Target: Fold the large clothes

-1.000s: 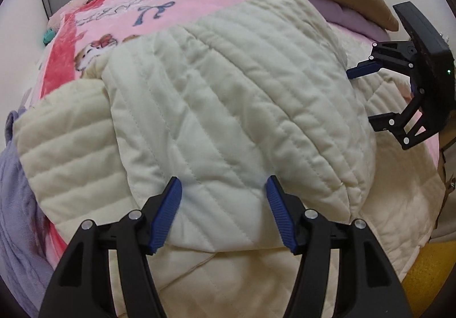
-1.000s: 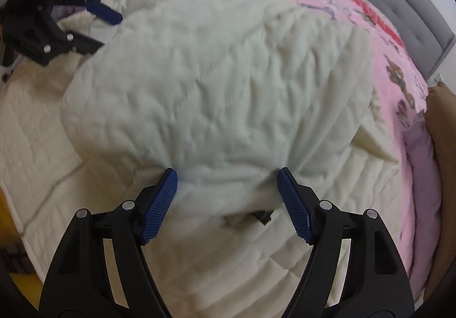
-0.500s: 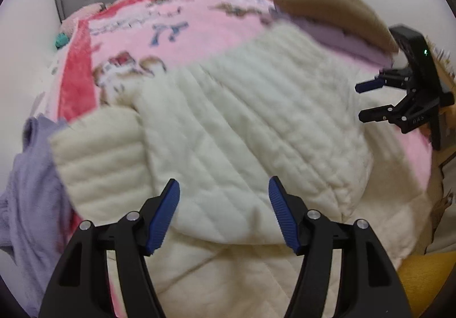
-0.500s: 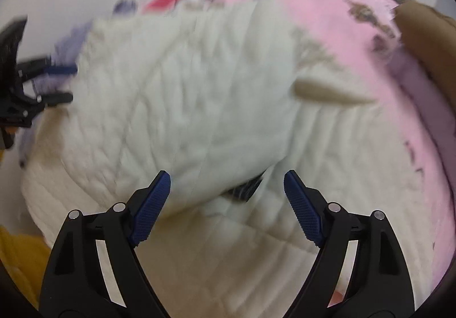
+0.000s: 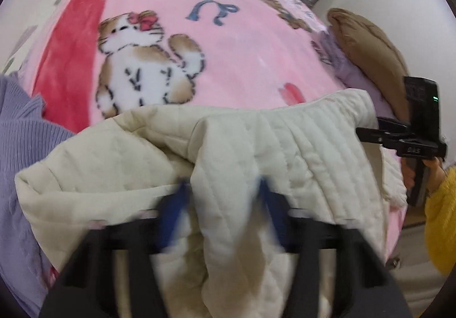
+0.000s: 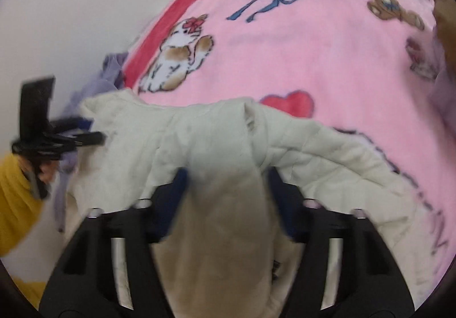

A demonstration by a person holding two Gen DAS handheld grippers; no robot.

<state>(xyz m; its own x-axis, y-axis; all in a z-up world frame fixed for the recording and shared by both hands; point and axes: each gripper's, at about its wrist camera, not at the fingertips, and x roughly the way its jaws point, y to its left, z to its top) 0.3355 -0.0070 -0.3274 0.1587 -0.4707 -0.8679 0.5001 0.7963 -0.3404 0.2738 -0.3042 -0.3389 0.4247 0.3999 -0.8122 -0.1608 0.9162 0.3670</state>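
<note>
1. A fold of the cream quilted jacket [image 5: 285, 152] is in hand: a bunched layer is pinched in each gripper near its own edge of the garment.
2. The left gripper [image 5: 222, 204] has just been closing, and quilted fabric is seen between its blue pads, apparently clamped.
3. The right gripper [image 6: 228, 192] has likewise just been closing, and a thick roll of fabric is seen gripped between its pads.
4. The jacket is found on the pink cartoon blanket [image 5: 242, 61], at the bed edge towards 6 o'clock in both views.
5. Its long axis is judged to run from 9 to 3 o'clock, between the 2 grippers.
6. The next move is judged to call for both pinched edges being carried together, kept level, towards 12 o'clock.
</note>
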